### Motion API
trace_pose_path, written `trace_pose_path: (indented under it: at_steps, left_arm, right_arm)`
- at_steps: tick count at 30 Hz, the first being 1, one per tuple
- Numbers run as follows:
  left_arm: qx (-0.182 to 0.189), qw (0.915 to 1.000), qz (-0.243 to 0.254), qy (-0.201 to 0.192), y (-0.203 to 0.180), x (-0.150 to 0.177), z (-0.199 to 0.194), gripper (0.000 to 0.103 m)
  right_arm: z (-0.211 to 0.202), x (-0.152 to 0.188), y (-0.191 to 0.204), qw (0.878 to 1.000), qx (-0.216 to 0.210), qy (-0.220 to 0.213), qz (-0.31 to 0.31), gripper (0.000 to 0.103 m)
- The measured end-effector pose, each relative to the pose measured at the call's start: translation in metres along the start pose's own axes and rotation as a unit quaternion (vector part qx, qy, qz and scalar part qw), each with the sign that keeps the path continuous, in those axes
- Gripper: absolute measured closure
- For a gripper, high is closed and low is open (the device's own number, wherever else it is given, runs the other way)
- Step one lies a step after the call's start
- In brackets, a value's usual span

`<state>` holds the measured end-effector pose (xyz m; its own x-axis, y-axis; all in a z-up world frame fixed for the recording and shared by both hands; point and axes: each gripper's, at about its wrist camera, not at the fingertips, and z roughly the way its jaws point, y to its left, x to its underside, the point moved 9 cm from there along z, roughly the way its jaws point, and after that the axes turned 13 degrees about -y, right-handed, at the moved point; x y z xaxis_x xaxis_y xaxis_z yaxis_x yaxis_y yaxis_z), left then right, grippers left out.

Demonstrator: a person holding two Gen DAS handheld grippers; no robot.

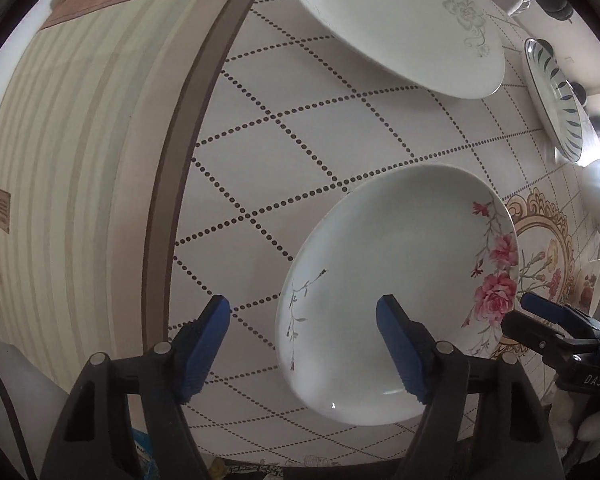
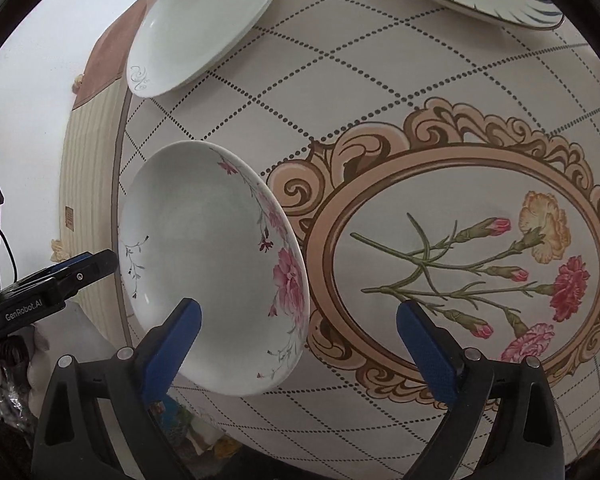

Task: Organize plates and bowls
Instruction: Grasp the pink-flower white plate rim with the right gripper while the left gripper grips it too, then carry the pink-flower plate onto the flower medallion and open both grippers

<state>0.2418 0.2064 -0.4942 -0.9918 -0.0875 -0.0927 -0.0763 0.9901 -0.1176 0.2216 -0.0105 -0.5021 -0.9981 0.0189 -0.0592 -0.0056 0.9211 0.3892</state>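
The pink-flower plate (image 1: 396, 292) lies flat on the tablecloth (image 1: 300, 152), close to the front edge of the table, and I take this plate as my landmark.

The left gripper (image 1: 304, 344) hangs over the left side of it, pointing down. Its blue fingers (image 1: 204, 344) stand apart; one is above the bare cloth just left of the plate and the other is above the inside of the plate, so the left rim is between them. The pads do not press on it, and the gripper holds nothing.

The right gripper (image 2: 298, 344) is on the other side of the plate. Its jaws are spread wide. The left finger is over the plate's inner part, and the right finger is over the painted oval frame with carnations (image 2: 464, 256) on the cloth, so the right rim of the plate, with the big pink rose, lies between them. This gripper also grips nothing.

Behind the landmark plate, farther from the table edge, lies a white plate with a grey flower (image 1: 400, 20). To the right of that one is a plate with dark blue strokes (image 1: 556, 100). Both are well apart from the pink-flower plate.
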Motion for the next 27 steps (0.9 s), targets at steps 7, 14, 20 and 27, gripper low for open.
trace_pose_path:
  at_steps: [7,14,20,27]
  left_arm:
    - [0.02,0.9995,0.016,0.018,-0.009,0.011,0.018,0.071]
    - [0.018,0.9998,-0.005,-0.004,-0.01,0.018,0.014,0.075]
    - [0.0,0.9999,-0.001,-0.015,0.0,0.016,-0.002,0.08]
    - [-0.002,0.9994,0.017,-0.029,-0.028,0.019,-0.021,0.08]
  right_arm:
    - [0.028,0.005,0.004,0.999,-0.023,0.031,0.021,0.026]
    - [0.035,0.003,0.01,0.998,-0.041,0.04,0.007,0.077]
    - [0.034,0.005,0.001,0.999,-0.038,0.028,-0.008,0.087]
    - [0.013,-0.001,-0.022,0.999,-0.038,0.006,-0.007,0.087]
